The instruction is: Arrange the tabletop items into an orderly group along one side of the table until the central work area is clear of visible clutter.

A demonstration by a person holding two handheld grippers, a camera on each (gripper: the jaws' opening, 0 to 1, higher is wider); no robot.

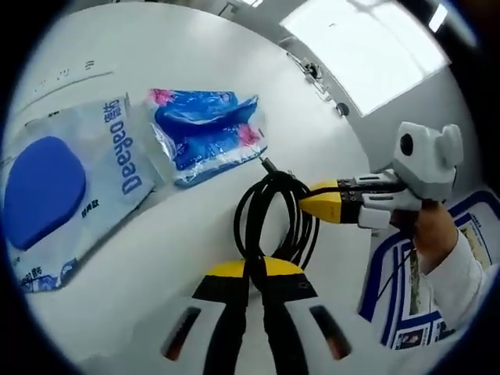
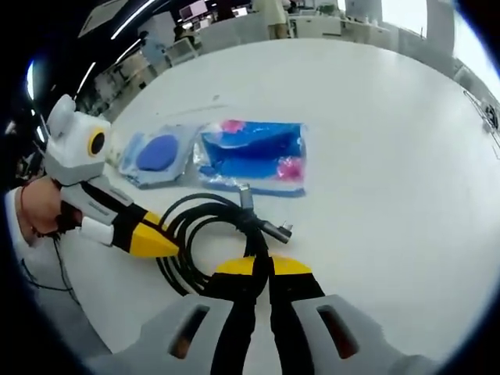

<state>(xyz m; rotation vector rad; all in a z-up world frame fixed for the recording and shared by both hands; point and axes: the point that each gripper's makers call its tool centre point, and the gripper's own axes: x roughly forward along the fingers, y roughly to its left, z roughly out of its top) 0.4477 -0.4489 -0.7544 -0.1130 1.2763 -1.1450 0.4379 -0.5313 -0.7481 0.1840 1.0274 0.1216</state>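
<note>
A coiled black cable (image 1: 269, 215) lies on the white table (image 1: 195, 55), its plug ends (image 2: 269, 226) sticking out. My left gripper (image 1: 254, 269) is shut on the near side of the coil. My right gripper (image 1: 311, 201) reaches in from the right and pinches the coil's far side. In the right gripper view my right gripper (image 2: 262, 267) is shut on the cable (image 2: 205, 226), and my left gripper (image 2: 166, 246) bites the loop from the left. Beyond lie a pale Deeyeo packet (image 1: 74, 180) with a blue pad and a blue-and-pink wrapped packet (image 1: 207, 129).
The two packets (image 2: 160, 155) (image 2: 254, 152) sit side by side just past the cable. A blue-and-white printed board (image 1: 410, 301) stands off the table's right edge. A hand (image 1: 433, 230) holds the right gripper. Wide bare tabletop (image 2: 375, 141) stretches beyond.
</note>
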